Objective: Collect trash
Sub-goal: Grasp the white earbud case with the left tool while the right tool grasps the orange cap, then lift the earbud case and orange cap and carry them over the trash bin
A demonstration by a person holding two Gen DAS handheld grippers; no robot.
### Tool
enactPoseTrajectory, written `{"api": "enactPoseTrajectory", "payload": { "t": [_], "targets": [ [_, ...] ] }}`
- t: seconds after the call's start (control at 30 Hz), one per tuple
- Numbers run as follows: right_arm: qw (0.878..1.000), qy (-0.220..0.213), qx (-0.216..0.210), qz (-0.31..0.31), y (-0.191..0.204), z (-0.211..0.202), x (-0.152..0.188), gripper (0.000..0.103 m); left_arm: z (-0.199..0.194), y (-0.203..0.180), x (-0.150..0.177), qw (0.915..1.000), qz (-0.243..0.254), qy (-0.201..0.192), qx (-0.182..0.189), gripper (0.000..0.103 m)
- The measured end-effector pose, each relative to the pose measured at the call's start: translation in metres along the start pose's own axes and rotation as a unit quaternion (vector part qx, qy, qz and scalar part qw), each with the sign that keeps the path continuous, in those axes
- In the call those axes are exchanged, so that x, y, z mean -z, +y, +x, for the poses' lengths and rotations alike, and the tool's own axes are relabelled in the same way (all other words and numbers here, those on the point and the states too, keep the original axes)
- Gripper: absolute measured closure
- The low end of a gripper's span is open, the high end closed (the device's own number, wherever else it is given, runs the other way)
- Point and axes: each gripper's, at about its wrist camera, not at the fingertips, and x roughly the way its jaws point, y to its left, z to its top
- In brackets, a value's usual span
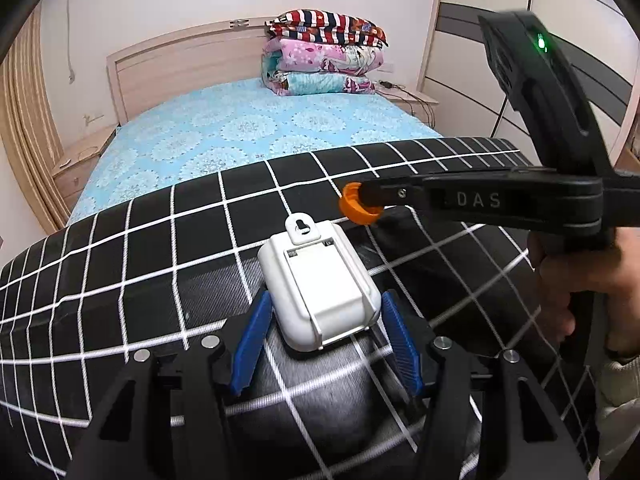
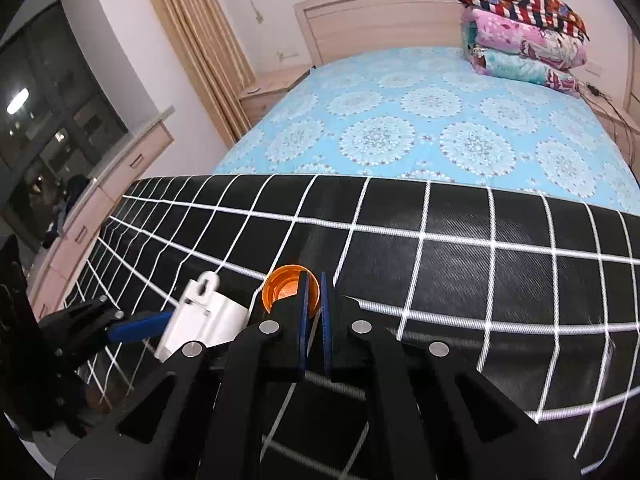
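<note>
Black cloth with a white grid (image 1: 120, 264) covers the foot of a bed (image 1: 248, 124) with a blue patterned sheet; folded quilts (image 1: 324, 52) are stacked by the headboard. On the cloth lies a white plastic case (image 1: 320, 288), between the parted blue pads of the left tool (image 1: 326, 344), neither pad clearly pressing it. Just beyond it, the right tool (image 2: 314, 300) is clamped on the rim of an orange bottle cap (image 2: 286, 288).
</note>
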Motion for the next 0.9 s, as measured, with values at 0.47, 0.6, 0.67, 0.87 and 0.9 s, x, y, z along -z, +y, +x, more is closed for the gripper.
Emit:
{"api": "enactPoseTrajectory", "payload": {
  "t": [0.47, 0.6, 0.67, 0.87, 0.9],
  "targets": [
    [1.0, -0.009, -0.014, 0.007, 0.03, -0.057, 0.038, 0.097, -0.079, -0.021, 0.024, 0.9998, 0.008, -0.021, -0.001, 0.048],
    [1.0, -0.017, -0.012, 0.0, 0.04, -0.081, 0.049, 0.097, -0.102, -0.028, 0.032, 0.9995, 0.012, -0.03, -0.003, 0.048],
    [1.0, -0.02, -0.011, -0.003, 0.044, -0.091, 0.053, 0.097, -0.112, -0.031, 0.038, 0.9994, 0.015, -0.031, -0.002, 0.048],
    [0.999, -0.03, -0.006, -0.012, 0.059, -0.123, 0.073, 0.097, -0.145, -0.051, 0.066, 0.9989, 0.027, -0.036, 0.011, 0.048],
    [0.999, -0.032, -0.005, -0.012, 0.061, -0.128, 0.076, 0.097, -0.152, -0.055, 0.071, 0.9988, 0.027, -0.038, 0.014, 0.048]
  ]
}}
